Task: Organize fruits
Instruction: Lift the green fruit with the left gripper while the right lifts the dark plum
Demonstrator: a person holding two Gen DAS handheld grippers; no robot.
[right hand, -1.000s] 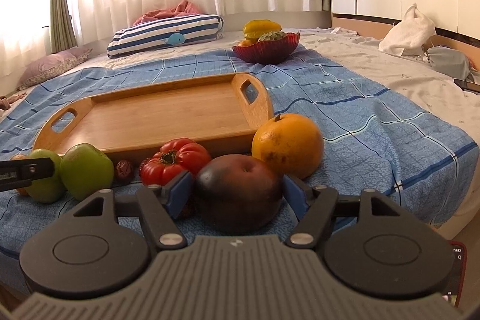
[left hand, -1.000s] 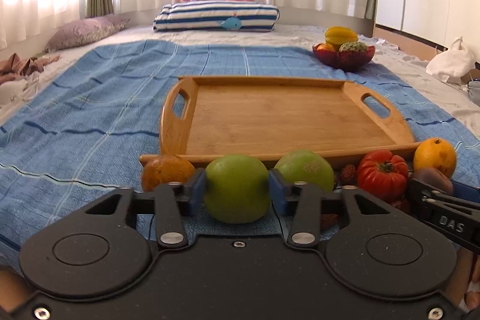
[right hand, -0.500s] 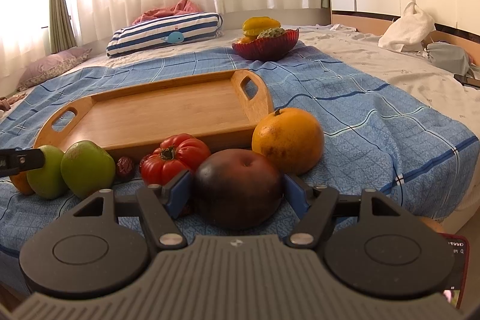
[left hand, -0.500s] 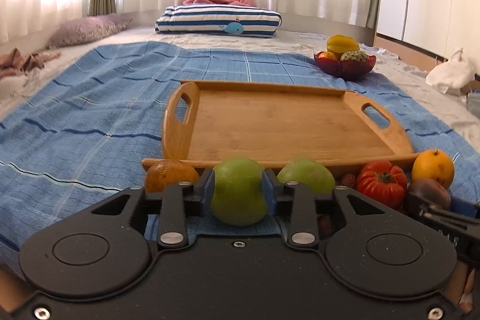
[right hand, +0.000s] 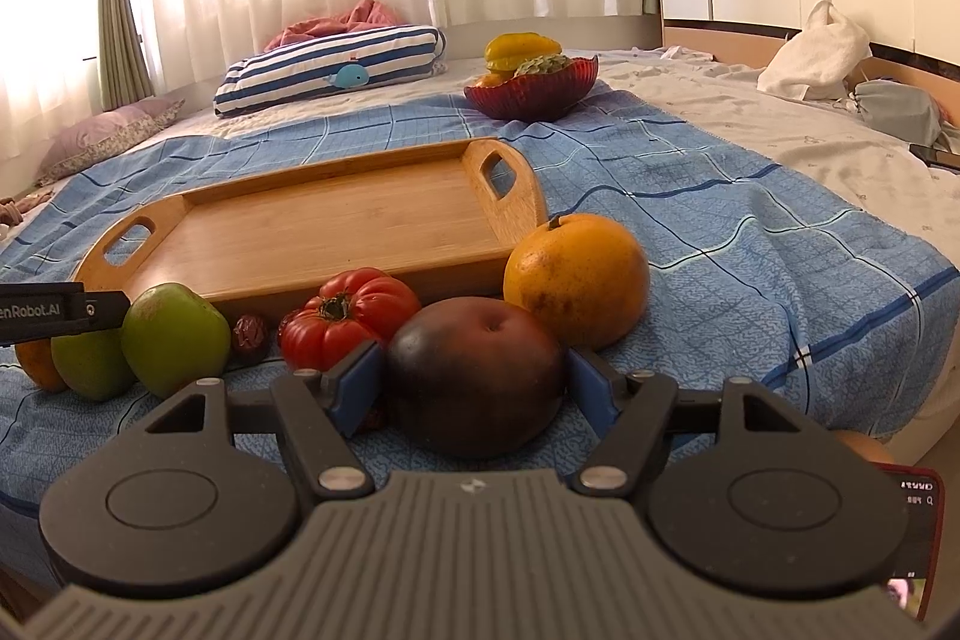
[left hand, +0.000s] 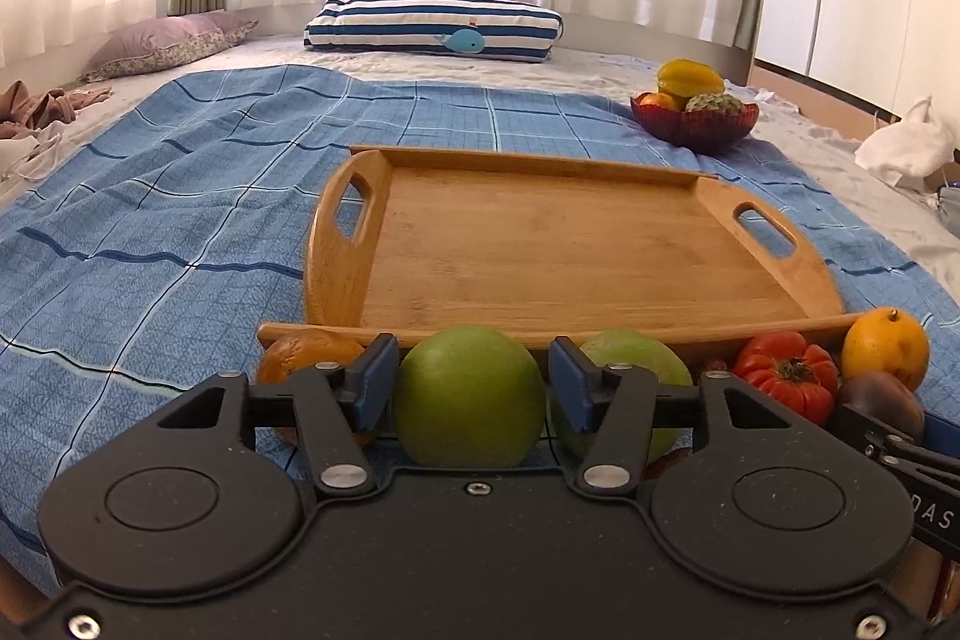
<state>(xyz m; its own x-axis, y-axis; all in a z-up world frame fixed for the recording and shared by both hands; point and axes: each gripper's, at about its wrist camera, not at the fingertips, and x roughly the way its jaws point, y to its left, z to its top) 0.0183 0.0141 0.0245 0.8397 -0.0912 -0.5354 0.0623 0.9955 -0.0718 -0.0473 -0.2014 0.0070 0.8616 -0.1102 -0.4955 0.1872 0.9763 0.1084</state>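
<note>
While we look along the two grippers, we see first the blue checked blanket (left hand: 180,220) that covers the bed. On it lies the wooden tray (left hand: 558,250) with two handles, and its inside is bare. From the tray, the striped pillow (left hand: 432,25) with a small whale lies at about 12 o'clock, far back by the curtains. The red bowl (right hand: 531,91) stands at about 1 o'clock from the tray, well apart from it, and it holds some fruits.

All other fruits lie in one row on the blanket, at 6 o'clock from the tray, just beside its near rim. At the right end is the orange (right hand: 576,280). Next to it at 9 o'clock is the dark fruit (right hand: 474,376), then the red tomato (right hand: 351,316), then a small dark date (right hand: 250,332). Further to 9 o'clock are the second green apple (left hand: 630,376), the green apple (left hand: 468,394) and a brownish orange fruit (left hand: 306,358) at the left end.

Our left gripper (left hand: 471,379) is opening. The green apple is between its blue pads (left hand: 375,382), and we see a thin gap on each side, so they do not press it. Our right gripper (right hand: 474,385) stands wide around the dark fruit. The pads are very close to the fruit, but we cannot tell whether they press on it.
</note>
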